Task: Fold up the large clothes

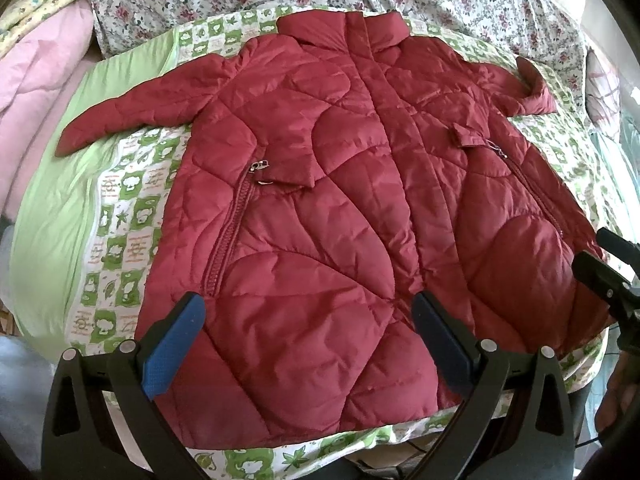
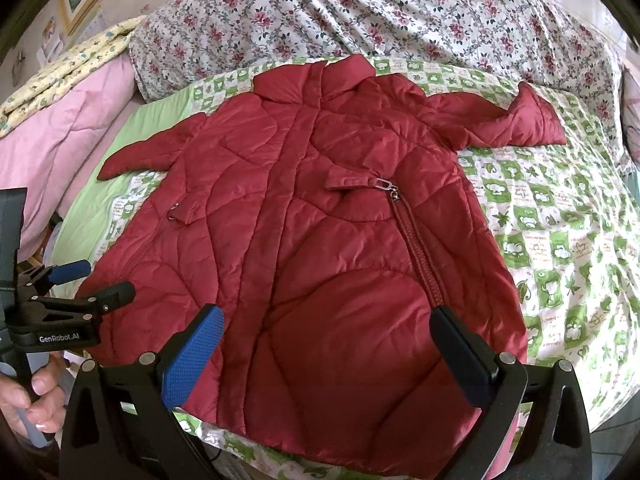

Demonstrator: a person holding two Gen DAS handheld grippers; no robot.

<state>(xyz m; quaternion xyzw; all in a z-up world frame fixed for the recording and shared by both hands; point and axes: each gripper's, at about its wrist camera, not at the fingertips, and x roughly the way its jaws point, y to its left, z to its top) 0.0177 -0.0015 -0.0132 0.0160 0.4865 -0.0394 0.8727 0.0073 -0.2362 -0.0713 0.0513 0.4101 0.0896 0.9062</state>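
A dark red quilted jacket point(image 1: 340, 208) point(image 2: 320, 232) lies spread flat, front side up, on a bed, collar far from me and hem nearest. Both sleeves stick out sideways; the right sleeve's cuff point(image 2: 532, 120) is curled upward. My left gripper point(image 1: 308, 340) hovers open over the hem's left half, nothing between its blue-padded fingers point(image 1: 176, 344). My right gripper point(image 2: 326, 356) hovers open over the hem's right half, also holding nothing. Each gripper shows at the edge of the other's view: the right gripper point(image 1: 600, 258) at right, the left gripper point(image 2: 96, 280) at left with a hand below it.
The jacket rests on a green-and-white patterned sheet point(image 2: 560, 240) point(image 1: 120, 248). A floral quilt point(image 2: 380, 12) is bunched behind the collar. A pink comforter point(image 2: 72, 128) and yellow blanket lie at the far left. The bed's near edge runs just below the hem.
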